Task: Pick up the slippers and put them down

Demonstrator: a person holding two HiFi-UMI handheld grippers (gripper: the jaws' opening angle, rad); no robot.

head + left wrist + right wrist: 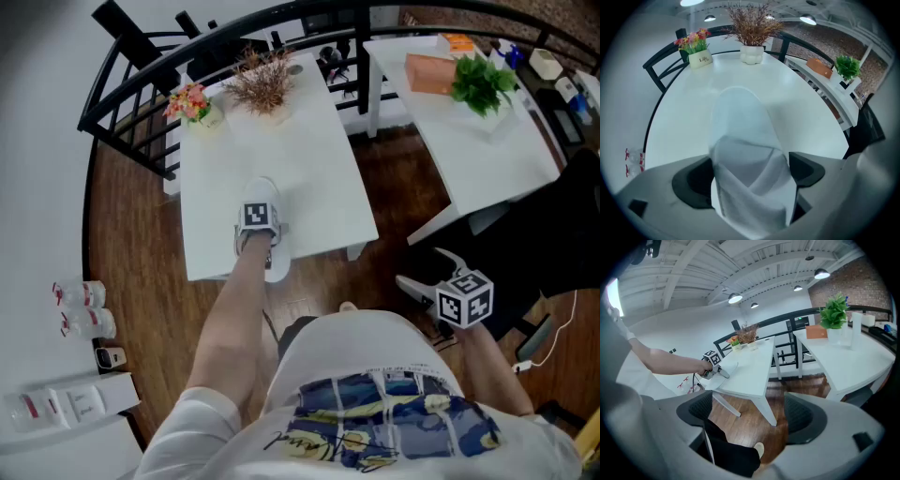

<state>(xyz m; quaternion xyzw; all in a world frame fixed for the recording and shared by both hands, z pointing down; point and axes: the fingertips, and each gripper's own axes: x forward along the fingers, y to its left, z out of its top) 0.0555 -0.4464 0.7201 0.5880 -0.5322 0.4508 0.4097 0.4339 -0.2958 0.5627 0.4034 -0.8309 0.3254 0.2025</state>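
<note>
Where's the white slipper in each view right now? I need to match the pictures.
Head view: slipper at the left table's near edge, under the left gripper.
Left gripper view: slipper lower centre, between the open tongs.
Right gripper view: slipper left of centre, on that table's edge.
Shared landmark: dried-grass pot.

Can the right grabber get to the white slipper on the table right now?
Probably not from there. The right gripper hangs open over the floor, off the table's corner, and the left gripper straddles the slipper.
</note>
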